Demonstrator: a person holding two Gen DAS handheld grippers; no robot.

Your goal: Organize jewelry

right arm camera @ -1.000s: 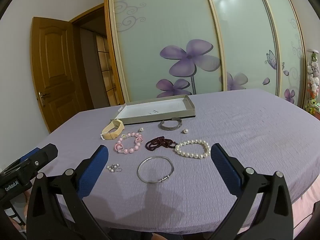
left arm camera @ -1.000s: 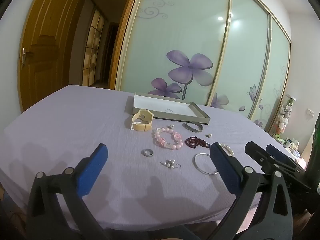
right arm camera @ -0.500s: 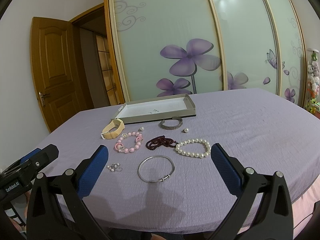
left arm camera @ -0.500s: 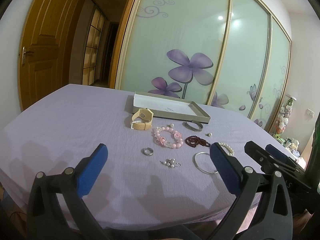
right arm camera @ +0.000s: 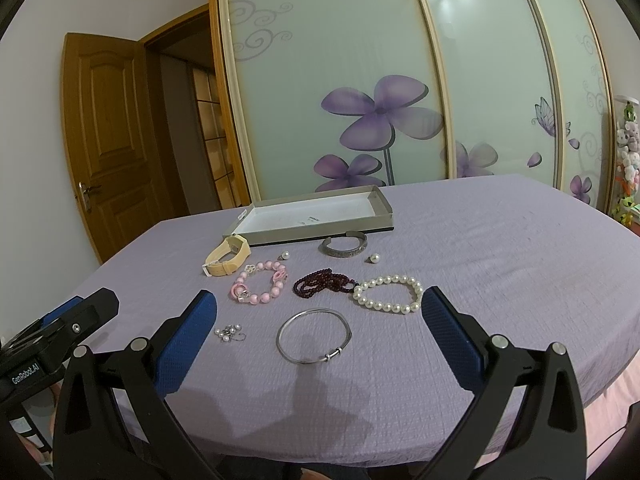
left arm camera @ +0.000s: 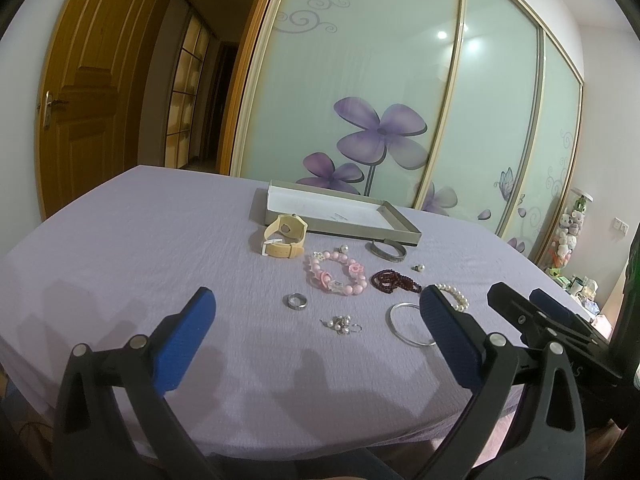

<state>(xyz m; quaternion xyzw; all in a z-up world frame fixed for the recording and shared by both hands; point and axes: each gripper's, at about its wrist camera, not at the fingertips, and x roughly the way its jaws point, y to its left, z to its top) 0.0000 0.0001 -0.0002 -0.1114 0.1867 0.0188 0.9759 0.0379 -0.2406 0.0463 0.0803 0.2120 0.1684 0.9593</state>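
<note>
Right wrist view: the right gripper hangs low over the near edge of a purple bedspread, its blue-padded fingers spread wide with nothing between them. The left gripper is spread just as wide and equally empty; its black side shows at the left of this view with "GenRobot.AI" printed in white.

The jewelry lies loose on the cloth, all in front of a shallow grey box with a white floor. From the left, just in front of the box's left corner, sits a beige watch on its side, strap curled. Further forward of the box lies a small cluster of pearl earrings, close to the right gripper's left finger. To the right of the watch is a pink bead bracelet with flower charms, then a single pearl stud. A thin silver bangle lies nearest the camera, between the fingers. A dark red bead strand is bunched in front of the box's middle, touching a white pearl bracelet on its right. A dark engraved cuff sits just beside the box's front wall, with a second pearl stud to its right.

In the left wrist view, a plain silver ring lies left of the earrings.

A small printed label inside the box is too small to read.
</note>
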